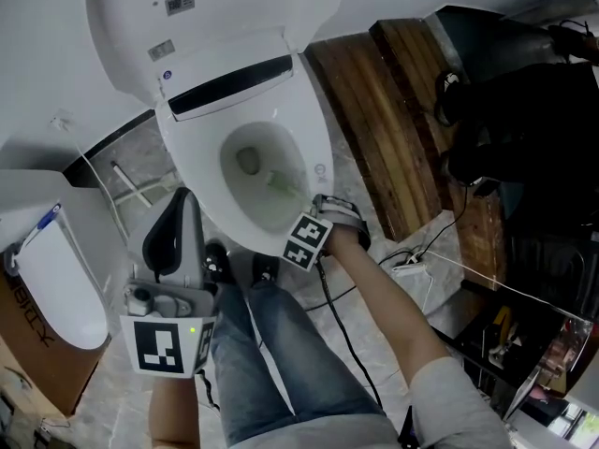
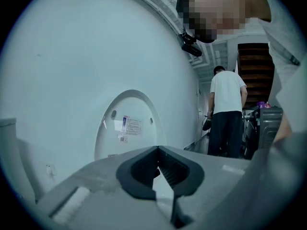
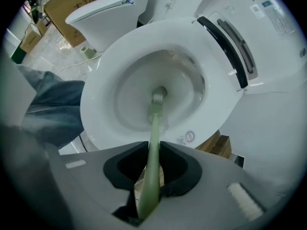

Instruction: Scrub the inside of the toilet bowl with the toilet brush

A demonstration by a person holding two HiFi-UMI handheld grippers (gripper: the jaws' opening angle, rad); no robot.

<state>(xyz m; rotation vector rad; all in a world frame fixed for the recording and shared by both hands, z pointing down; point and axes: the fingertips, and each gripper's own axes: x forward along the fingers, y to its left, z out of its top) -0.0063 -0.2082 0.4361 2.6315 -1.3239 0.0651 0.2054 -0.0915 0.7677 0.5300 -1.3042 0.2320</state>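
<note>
Left gripper (image 2: 158, 150): jaws closed together, nothing between them; raised toilet lid (image 2: 128, 104) ahead of them. Right gripper (image 3: 152, 147): jaws clamped on toilet brush (image 3: 154, 123) handle. Brush head ahead of jaws, low inside toilet bowl (image 3: 98, 99).

The toilet bowl (image 1: 314, 148) lies open in the middle of the head view, its hollow free except for the brush (image 1: 281, 181) slanting in from the lower right, while the raised lid (image 1: 215, 17) walls off the top. Wooden planks (image 1: 393, 129) crowd the bowl's right side. A second toilet (image 1: 56, 279) and a cardboard box (image 1: 28, 363) stand at the left beyond a strip of bare floor (image 1: 140, 152), and the person's legs (image 1: 281, 354) fill the lower middle.
</note>
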